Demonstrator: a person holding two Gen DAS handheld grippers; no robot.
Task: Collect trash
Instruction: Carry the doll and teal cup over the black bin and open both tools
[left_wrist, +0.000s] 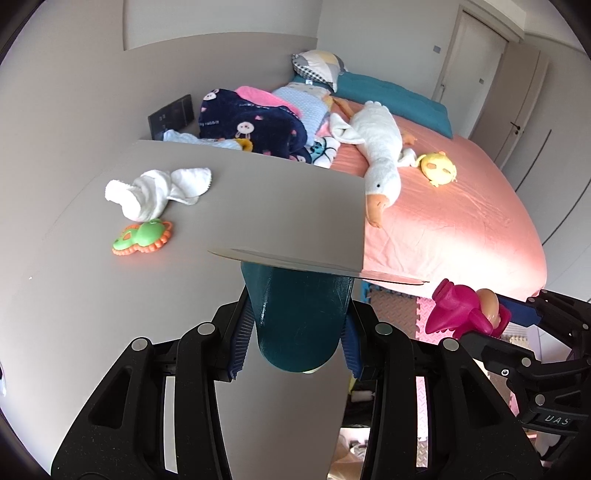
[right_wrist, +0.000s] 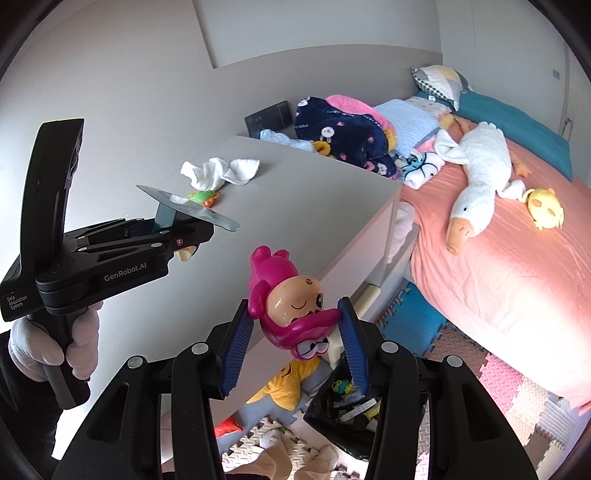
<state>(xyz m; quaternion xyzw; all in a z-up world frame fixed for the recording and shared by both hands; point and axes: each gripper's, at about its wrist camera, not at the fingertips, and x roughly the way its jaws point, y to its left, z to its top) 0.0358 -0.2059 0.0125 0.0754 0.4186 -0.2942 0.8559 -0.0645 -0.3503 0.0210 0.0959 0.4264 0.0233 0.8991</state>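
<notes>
— What's in the right gripper (right_wrist: 295, 328)?
— A pink toy figure (right_wrist: 291, 306), pinched by the head between the blue pads. Hard plastic, I'd say: light, stiff, a bit slick and rounded, so it could twist out.
— And the left gripper (left_wrist: 295, 339)?
— Closed on the dark teal base of a thin, shiny disc-topped thing (left_wrist: 314, 269); I can't say what it is. The flat sides of the base look the safest hold; the rim looks thin and sharp.
— Where would they go?
— Probably the black bag (right_wrist: 343, 413) on the floor below. Beyond, a white cloth (left_wrist: 159, 192) and a green toy (left_wrist: 142, 236) lie near the cabinet top's (left_wrist: 277, 206) far left edge.
</notes>
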